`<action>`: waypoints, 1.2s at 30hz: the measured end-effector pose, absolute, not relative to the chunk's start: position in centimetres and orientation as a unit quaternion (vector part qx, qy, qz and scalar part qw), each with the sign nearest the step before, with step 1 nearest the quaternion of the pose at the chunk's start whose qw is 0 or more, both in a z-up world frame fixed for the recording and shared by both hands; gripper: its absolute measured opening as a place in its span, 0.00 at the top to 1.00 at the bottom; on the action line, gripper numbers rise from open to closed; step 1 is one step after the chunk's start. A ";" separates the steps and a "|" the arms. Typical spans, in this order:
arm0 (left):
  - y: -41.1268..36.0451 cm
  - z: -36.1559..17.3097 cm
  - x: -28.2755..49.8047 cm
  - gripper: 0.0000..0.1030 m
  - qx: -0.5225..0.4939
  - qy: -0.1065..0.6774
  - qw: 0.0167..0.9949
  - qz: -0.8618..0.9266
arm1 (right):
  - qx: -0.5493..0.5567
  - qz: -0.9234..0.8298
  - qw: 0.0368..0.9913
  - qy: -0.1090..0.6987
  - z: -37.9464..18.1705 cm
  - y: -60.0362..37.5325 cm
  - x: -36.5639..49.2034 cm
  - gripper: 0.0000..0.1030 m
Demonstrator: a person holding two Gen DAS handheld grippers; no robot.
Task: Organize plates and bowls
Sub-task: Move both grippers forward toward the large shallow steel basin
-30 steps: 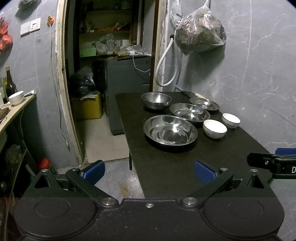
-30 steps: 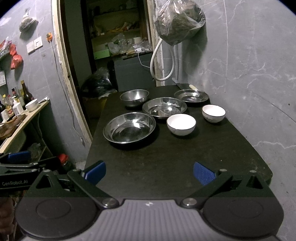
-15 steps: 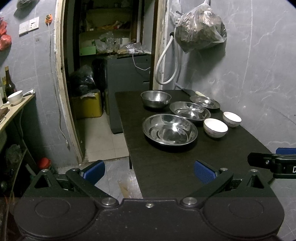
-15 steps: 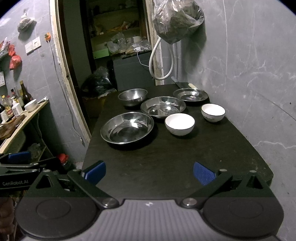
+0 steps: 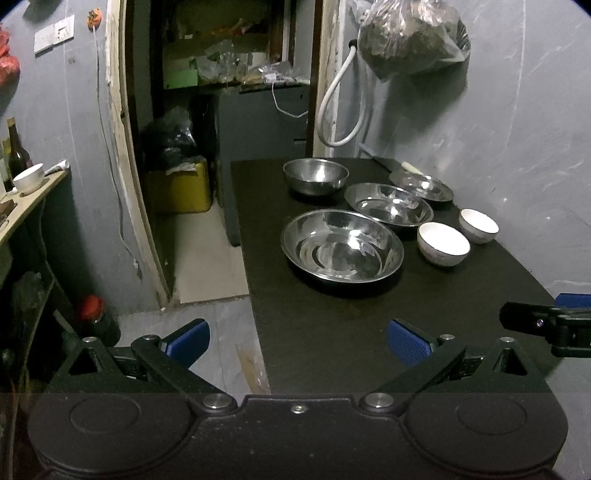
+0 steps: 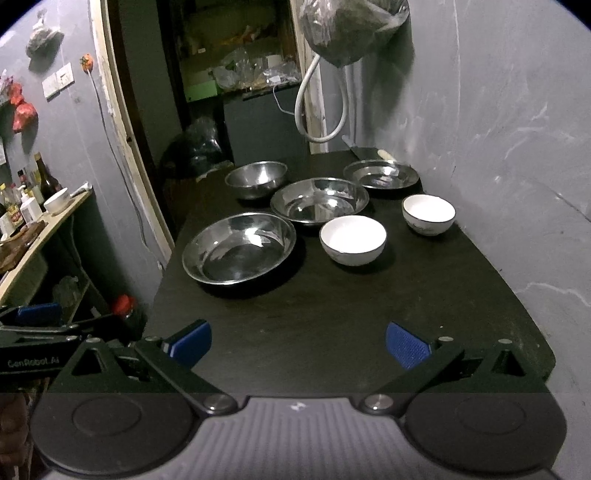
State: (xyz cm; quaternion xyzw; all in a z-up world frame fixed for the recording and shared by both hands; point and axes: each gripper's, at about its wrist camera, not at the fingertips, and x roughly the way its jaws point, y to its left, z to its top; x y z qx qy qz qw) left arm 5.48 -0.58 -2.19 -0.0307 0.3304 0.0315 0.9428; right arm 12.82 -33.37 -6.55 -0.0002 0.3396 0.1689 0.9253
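Note:
On the black table [image 6: 332,325] stand a large steel basin [image 6: 238,247], a middle steel basin [image 6: 319,199], a deep steel bowl [image 6: 256,178], a flat steel plate [image 6: 380,174] and two white bowls, one near [image 6: 352,239] and one far [image 6: 428,214]. They also show in the left wrist view: large basin [image 5: 341,251], near white bowl [image 5: 443,248]. My left gripper [image 5: 297,338] is open and empty over the table's near left edge. My right gripper [image 6: 297,341] is open and empty above the near end of the table.
A doorway [image 5: 221,110] opens behind the table on the left. A grey wall [image 6: 498,147] runs along the table's right side, with a hanging bag [image 6: 351,26] and white hose [image 6: 317,103]. A shelf with bottles and a cup [image 6: 55,201] stands far left.
Both grippers have moved slightly forward toward the dishes. The dishes have not moved. Both stay open.

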 end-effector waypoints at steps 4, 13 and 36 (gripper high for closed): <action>-1.3 -2.7 7.2 0.01 -0.033 0.348 0.936 0.038 | -0.007 0.172 0.920 0.351 -7.0 -33.8 14.7 0.00; -2.7 -3.0 12.2 0.01 -0.051 0.376 0.923 0.068 | -0.043 0.179 0.903 0.387 -7.6 -34.5 20.4 0.00; -3.8 -0.8 18.2 0.01 -0.040 0.407 0.905 0.120 | -0.041 0.179 0.881 0.435 -7.3 -34.5 27.7 0.00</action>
